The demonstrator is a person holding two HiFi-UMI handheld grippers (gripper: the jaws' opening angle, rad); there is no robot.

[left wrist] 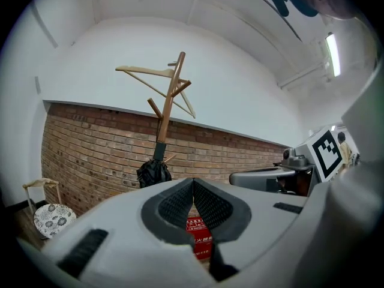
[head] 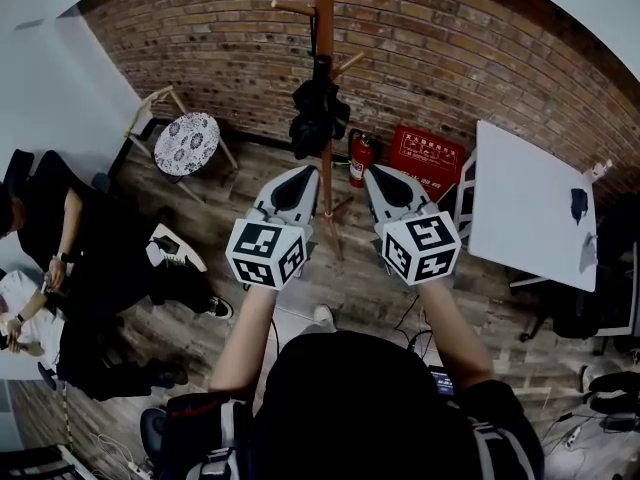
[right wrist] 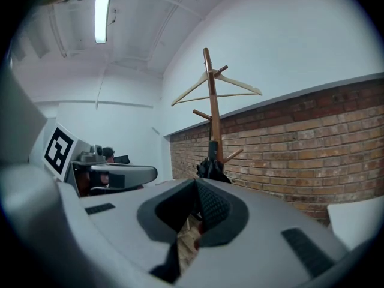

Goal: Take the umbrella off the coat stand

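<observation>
Both tools are held side by side, level, facing the coat stand (head: 324, 8) at the floor's edge by the brick wall (head: 520, 58). The left tool (head: 303, 173) is pressed together with nothing between its jaws, and the right tool (head: 380, 175) is likewise closed and empty. The folded black umbrella (head: 318, 118) hangs partway down the stand's pole, well apart from both tools.
</observation>
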